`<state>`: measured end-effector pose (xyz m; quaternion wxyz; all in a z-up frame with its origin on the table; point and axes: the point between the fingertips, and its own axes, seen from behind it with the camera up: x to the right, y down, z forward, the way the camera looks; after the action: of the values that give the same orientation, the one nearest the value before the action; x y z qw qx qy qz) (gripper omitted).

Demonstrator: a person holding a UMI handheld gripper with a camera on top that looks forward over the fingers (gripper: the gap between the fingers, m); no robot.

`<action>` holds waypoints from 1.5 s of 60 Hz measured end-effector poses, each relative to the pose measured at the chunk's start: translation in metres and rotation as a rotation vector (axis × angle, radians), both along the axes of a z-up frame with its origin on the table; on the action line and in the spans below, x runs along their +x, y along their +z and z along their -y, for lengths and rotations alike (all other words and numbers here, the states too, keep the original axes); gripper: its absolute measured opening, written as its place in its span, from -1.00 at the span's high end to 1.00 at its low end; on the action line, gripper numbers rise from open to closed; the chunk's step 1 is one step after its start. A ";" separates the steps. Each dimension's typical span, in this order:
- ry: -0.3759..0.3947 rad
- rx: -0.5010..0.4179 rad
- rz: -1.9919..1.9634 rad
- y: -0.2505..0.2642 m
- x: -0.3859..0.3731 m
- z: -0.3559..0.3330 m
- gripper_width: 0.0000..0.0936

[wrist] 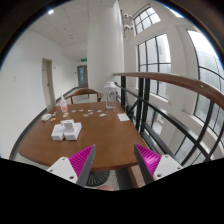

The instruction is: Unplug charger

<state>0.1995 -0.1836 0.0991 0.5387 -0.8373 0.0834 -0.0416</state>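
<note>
My gripper (112, 162) is open, its two magenta pads (80, 160) wide apart with nothing between them. It hovers above the near edge of a long wooden table (100, 140). No charger, plug or socket is clearly visible. Small white items (66, 129) lie on the table's left part, well beyond the fingers; I cannot tell what they are.
A water bottle (110, 97) and a cup (63, 104) stand at the table's far end, with papers (123, 117) nearby. A wooden handrail with black railing (165, 100) runs along the right. A white column (104, 45), windows (160, 55) and a door (48, 82) lie beyond.
</note>
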 end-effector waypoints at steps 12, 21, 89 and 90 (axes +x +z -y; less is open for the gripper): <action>0.015 -0.008 0.017 0.002 -0.001 -0.017 -0.72; 0.072 -0.015 0.012 -0.007 -0.039 -0.050 -0.73; 0.176 0.253 0.040 0.021 -0.156 -0.253 0.66; 0.161 0.279 0.053 0.035 -0.151 -0.252 0.66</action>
<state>0.0485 0.0686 0.1341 0.6535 -0.7568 0.0070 -0.0082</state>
